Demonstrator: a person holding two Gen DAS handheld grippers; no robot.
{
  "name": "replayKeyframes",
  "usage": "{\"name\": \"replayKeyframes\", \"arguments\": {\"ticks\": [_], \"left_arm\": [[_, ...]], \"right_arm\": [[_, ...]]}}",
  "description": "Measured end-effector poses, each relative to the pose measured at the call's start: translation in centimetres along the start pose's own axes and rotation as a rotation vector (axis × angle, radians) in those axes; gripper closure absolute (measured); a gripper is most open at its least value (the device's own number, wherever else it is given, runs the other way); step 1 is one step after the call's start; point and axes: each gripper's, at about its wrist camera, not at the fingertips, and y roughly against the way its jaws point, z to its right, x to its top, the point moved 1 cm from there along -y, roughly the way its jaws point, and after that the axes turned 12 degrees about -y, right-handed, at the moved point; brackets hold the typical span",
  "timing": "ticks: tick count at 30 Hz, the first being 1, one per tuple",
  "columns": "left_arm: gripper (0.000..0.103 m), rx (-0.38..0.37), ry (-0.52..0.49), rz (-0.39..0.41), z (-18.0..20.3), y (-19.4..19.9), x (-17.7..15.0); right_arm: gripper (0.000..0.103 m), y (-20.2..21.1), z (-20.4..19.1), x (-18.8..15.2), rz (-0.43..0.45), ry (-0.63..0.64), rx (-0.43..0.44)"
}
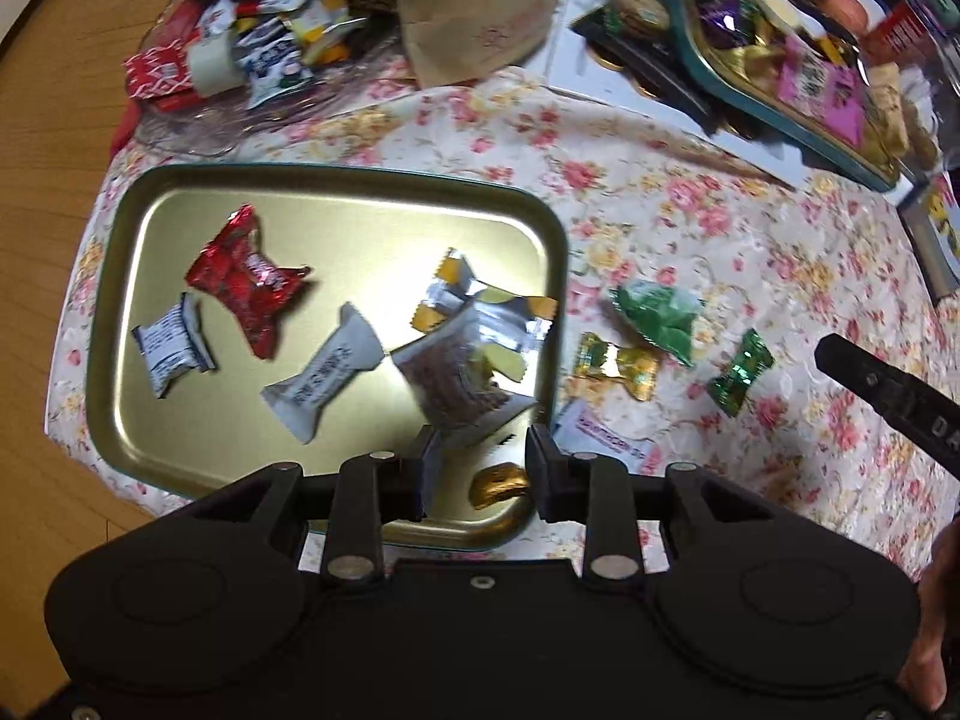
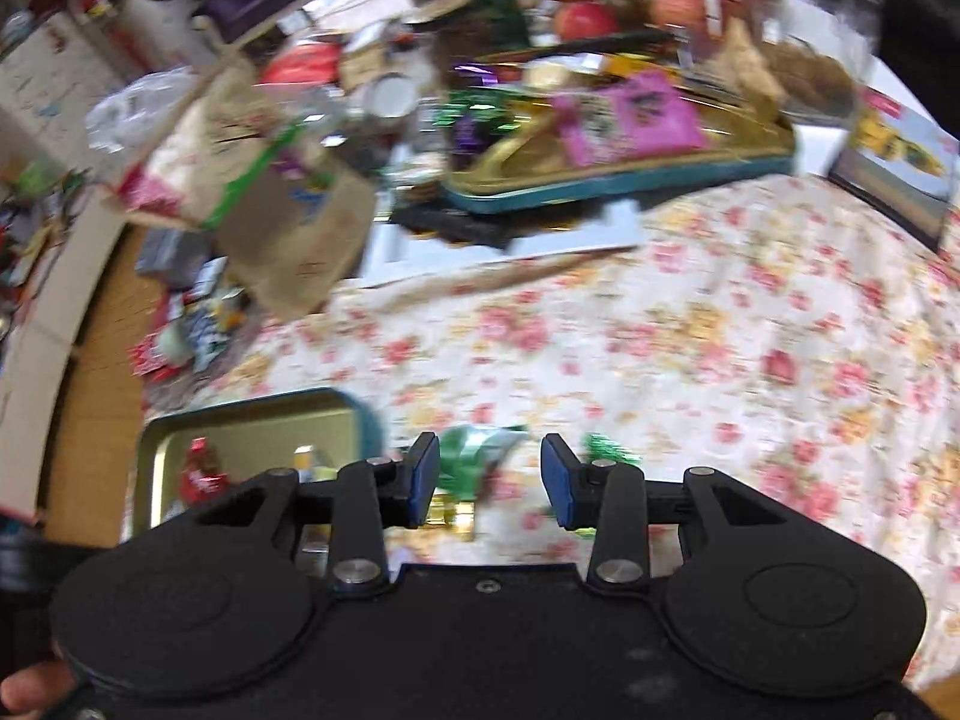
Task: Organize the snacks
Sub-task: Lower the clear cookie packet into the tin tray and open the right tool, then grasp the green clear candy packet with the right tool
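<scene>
A gold tin tray point(image 1: 180, 420) lies on the floral cloth and holds several wrapped snacks: a red one point(image 1: 246, 282), two white ones point(image 1: 324, 378), a clear pack of brown snack point(image 1: 462, 378) and a gold piece point(image 1: 498, 483). My left gripper point(image 1: 480, 468) is open above the tray's near right corner, the clear pack just beyond its fingertips. On the cloth to the right lie a green packet point(image 1: 657, 315), a gold candy point(image 1: 618, 363), a small green candy point(image 1: 741, 372) and a white-pink wrapper point(image 1: 606, 441). My right gripper point(image 2: 489, 480) is open over the green packet point(image 2: 474, 450); the view is blurred.
A second teal-rimmed tin point(image 1: 774, 96) full of sweets stands at the back right on a white box. A glass dish with packets point(image 1: 240, 60) and a paper bag point(image 1: 474, 6) sit at the back left. The table edge and wooden floor point(image 1: 48, 240) are at left.
</scene>
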Motion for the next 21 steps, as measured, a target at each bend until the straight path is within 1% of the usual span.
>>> {"name": "replayKeyframes", "arguments": {"ticks": [6, 9, 12, 17, 21], "left_arm": [[0.061, -0.04, -0.013, 0.003, 2.2, 0.2, 0.8], [0.061, -0.072, -0.018, 0.017, 3.1, 0.7, 1.3], [0.061, -0.089, -0.019, 0.031, 3.8, 1.1, 1.8], [0.061, -0.121, 0.006, 0.035, 3.9, 1.4, 2.2], [0.062, -0.144, 0.038, 0.046, 3.4, 1.8, 2.4]], "right_arm": [[0.062, -1.1, 3.1, 0.6, -0.003, -0.055, -0.082], [0.062, -1.7, 4.1, 0.8, -0.001, -0.087, -0.118], [0.062, -2.8, 4.6, 0.8, -0.015, -0.104, -0.15], [0.062, -5.2, 3.6, 0.3, -0.035, -0.103, -0.18], [0.062, -6.5, 1.7, 0.1, -0.02, -0.09, -0.146]]}}
